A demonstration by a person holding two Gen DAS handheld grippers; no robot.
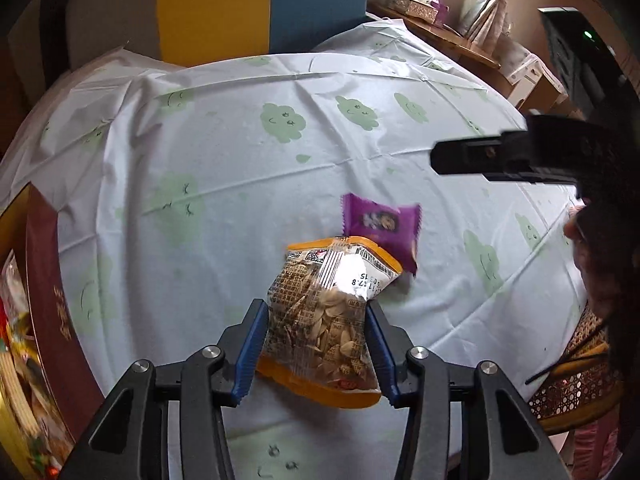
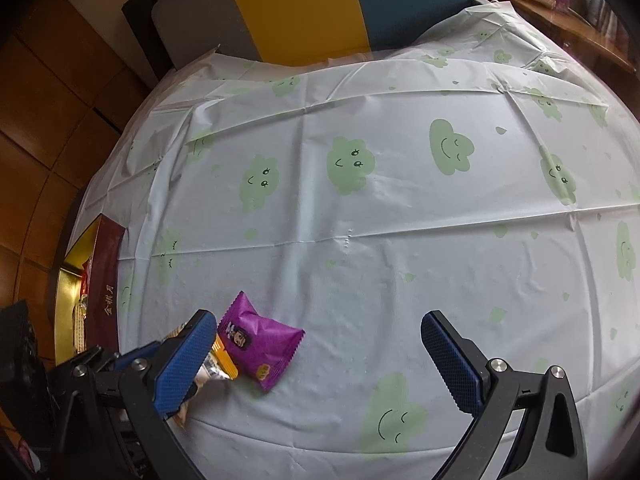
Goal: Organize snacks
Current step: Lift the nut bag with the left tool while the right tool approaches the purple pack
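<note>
Orange-edged seed packet (image 1: 326, 320), centre frame, is pinched by the left gripper (image 1: 316, 344); the right gripper (image 2: 320, 356) hangs spread. Next comes carrying it to the maroon box (image 1: 52, 312) at lower left.

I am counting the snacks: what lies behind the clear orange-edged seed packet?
A purple foil snack packet lies behind the seed packet; its near corner is covered.

The seed packet (image 1: 324, 320) sits between the left gripper (image 1: 316, 344) fingers, above the table (image 1: 240, 160). The candy packet (image 1: 380, 228) lies on the table just beyond it. The box (image 1: 48, 320) rests at the table's left edge.
</note>
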